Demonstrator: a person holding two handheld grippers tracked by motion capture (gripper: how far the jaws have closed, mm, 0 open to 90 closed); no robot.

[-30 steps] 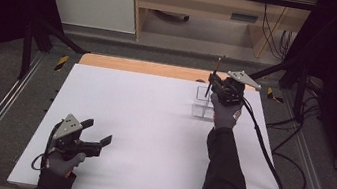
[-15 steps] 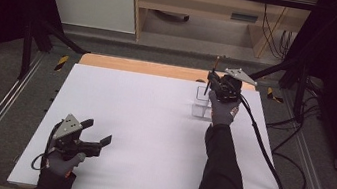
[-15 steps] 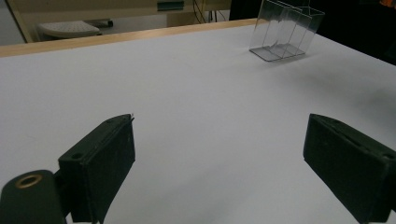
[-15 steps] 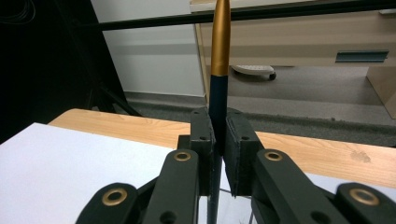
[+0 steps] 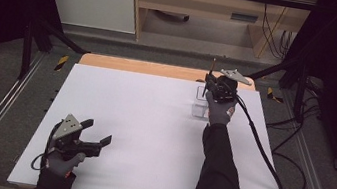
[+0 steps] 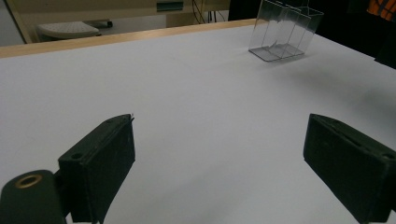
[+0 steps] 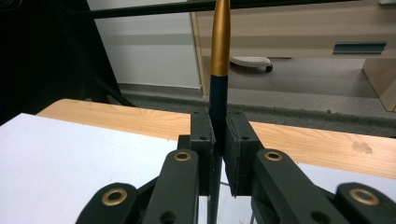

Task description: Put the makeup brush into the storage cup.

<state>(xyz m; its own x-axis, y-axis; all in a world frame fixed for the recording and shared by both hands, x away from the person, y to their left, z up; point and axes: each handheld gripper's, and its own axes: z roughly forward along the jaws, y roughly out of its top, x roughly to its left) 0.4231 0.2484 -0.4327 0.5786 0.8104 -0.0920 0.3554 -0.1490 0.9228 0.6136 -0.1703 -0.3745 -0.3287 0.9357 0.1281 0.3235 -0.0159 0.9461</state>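
Right gripper clamped on a dark pen with gold end – upright, over the clear holder. Left gripper jaws wide apart, nothing between – holder well ahead.

Right tool above clear holder; left tool on white table.

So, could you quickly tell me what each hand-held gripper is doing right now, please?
Left hand-held gripper: open, holding nothing, low over the white table.
Right hand-held gripper: shut on a slim dark-blue pen with gold end.
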